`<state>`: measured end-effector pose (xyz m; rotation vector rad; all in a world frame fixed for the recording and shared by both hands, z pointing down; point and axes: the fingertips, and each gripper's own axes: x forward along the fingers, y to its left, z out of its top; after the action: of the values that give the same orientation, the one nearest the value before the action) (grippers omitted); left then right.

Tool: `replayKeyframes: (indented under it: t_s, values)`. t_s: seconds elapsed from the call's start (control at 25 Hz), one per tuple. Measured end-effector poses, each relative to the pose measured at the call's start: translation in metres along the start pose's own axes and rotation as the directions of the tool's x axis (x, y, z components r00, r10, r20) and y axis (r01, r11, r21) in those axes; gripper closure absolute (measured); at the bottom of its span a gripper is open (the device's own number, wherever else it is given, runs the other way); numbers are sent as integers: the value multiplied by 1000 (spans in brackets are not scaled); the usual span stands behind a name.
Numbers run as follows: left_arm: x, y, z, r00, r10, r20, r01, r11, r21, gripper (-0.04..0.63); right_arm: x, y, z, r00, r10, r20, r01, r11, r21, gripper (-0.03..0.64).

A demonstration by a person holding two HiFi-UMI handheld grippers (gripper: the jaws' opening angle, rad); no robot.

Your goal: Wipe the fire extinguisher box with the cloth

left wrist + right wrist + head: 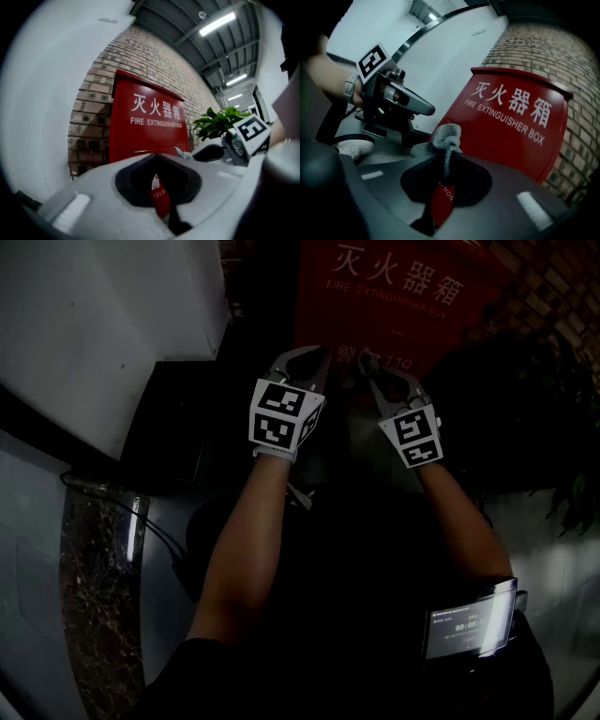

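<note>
The red fire extinguisher box [394, 296] with white lettering stands against a brick wall, right in front of both grippers. My right gripper [372, 369] is shut on a grey cloth [443, 138], which bunches up above its tips, a short way from the box front [511, 126]. My left gripper [317, 360] hangs beside it at the left, jaws shut with nothing between them. In the left gripper view the box [150, 126] fills the middle, and the right gripper [220, 151] shows at the right.
A leafy green plant [534, 409] stands right of the box. A white wall [94, 324] and a dark box [178, 423] on the floor are to the left. A marble slab [94, 587] lies at lower left. A small screen [469, 620] sits near my right arm.
</note>
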<state>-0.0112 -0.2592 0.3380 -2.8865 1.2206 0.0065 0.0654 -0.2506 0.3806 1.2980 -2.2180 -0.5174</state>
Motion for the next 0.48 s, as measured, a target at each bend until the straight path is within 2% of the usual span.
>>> replayKeyframes:
  t_s: [0.12,0.2,0.36,0.48]
  values:
    - [-7,16,18,999,33,4,-33,999,27,596,8,-19,41,997,-72,-40,64,983,-170,577]
    - [-10,26,27,998,62,7,-62,996,58,597,12,-30,70,992,-115,-50,95,951,-293,577]
    - [-12,35,45,996,84,32,-86,994,70,596,18,-53,130,977,-212,-28,166,834,-526,577]
    - [-10,37,66,995,77,58,-82,994,72,596,24,-68,168,965,-260,-12,195,753,-628,577]
